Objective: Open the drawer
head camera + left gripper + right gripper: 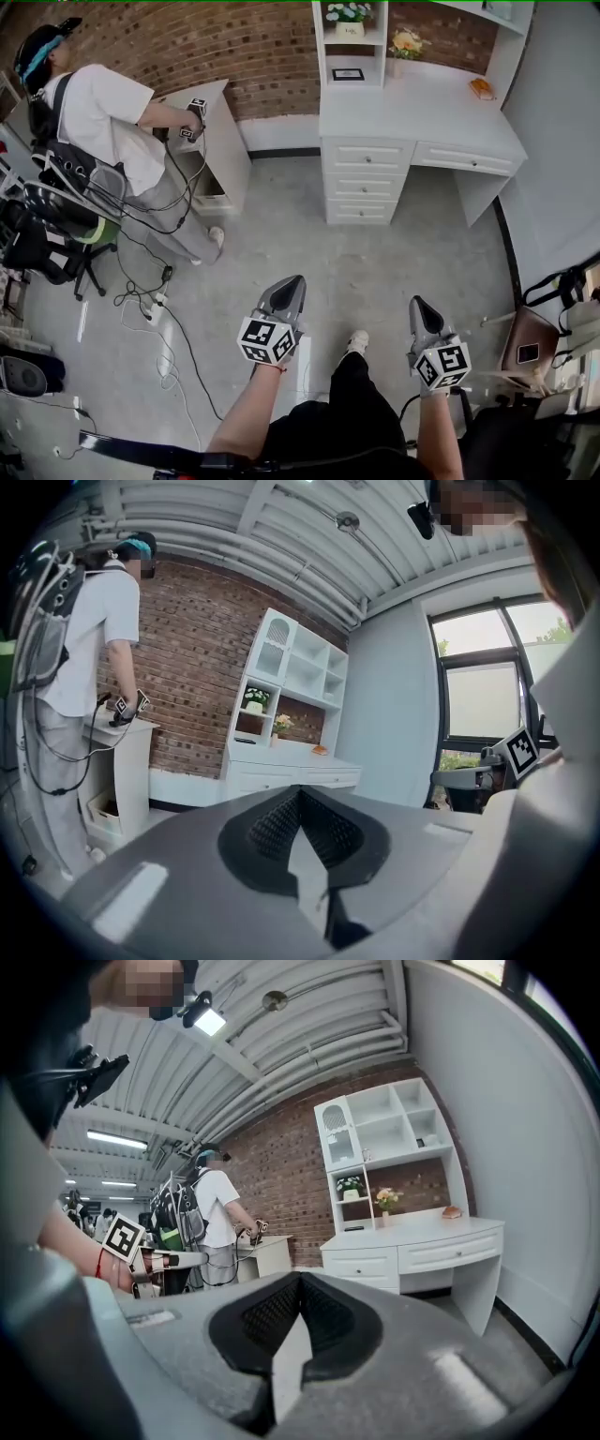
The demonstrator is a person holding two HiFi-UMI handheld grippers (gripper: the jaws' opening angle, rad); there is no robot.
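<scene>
Red-brown brick wall [234, 47] and grey concrete floor [375, 272] make the room. A white desk [412, 112] stands against the wall, with a white shelf unit [349, 47] on top of it.

No word can be read anywhere. The marker cubes on both tools carry only black-and-white square patterns. A white pot [350, 29] on the shelf has a small dark label, too small to read. This pot holds pale flowers. A second vase [401, 66] stands on the desk top and holds orange and yellow flowers. A small orange thing [482, 88] lies near the right end of the desk.

The drawers [366, 185] are in the desk front: a column of them at the left and one wide drawer [457, 157] to its right. All are closed, and both tools are well apart from them, across the open floor.

The left gripper [295, 281] has its jaws pressed together, and the left gripper view shows nothing between them. The right gripper [417, 305] is the same, its jaws together with nothing between them.

At the left another person [103, 112] in a white shirt stands at a small white cabinet [225, 141], with a similar tool on its top.
</scene>
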